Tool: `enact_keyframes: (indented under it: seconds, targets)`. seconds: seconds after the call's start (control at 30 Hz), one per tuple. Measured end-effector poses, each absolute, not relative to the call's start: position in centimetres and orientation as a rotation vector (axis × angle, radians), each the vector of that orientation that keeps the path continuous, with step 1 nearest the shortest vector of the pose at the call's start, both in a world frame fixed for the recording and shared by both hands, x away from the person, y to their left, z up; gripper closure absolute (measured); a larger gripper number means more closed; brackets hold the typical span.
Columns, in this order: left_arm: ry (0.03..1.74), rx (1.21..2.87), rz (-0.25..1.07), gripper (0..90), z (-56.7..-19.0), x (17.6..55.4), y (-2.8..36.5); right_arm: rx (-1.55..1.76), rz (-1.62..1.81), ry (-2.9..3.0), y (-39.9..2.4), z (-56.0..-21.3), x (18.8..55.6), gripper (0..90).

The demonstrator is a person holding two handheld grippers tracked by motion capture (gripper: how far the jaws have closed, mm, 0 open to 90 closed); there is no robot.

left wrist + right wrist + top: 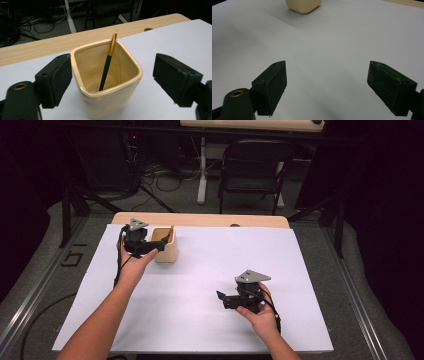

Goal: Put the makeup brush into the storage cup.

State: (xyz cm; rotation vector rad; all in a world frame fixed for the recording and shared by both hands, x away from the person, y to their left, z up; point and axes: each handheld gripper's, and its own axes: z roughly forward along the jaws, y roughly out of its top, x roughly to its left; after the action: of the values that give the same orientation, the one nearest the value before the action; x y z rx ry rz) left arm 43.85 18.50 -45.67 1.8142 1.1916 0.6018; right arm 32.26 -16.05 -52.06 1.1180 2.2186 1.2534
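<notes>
While the cream square ceramic cup (107,82) is seen at lower centre of the left gripper view, a black gold-tipped stick (107,65) leaning inside, it is flanked ungripped by the wide-open left gripper (112,80). Nothing is held by the spread right gripper (327,87), over white paper (332,45).

Both forearms are bare, with no sleeves. The left gripper (141,244) and right gripper (239,296) are matte black, each topped by a grey three-cornered plate and trailing a black cable. Their blocky rectangular jaws have small screw holes and a brass-ringed hole at the base.
</notes>
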Motion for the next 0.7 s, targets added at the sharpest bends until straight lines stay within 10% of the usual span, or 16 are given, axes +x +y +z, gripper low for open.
enact_keyframes:
  seconds: [0.7]
  targets:
    - [1.147, 1.848, 0.545, 12.7, -45.7, 42.5, 18.5, 1.106, 1.251, 2.224, -16.0, -51.9, 32.1, 15.9]
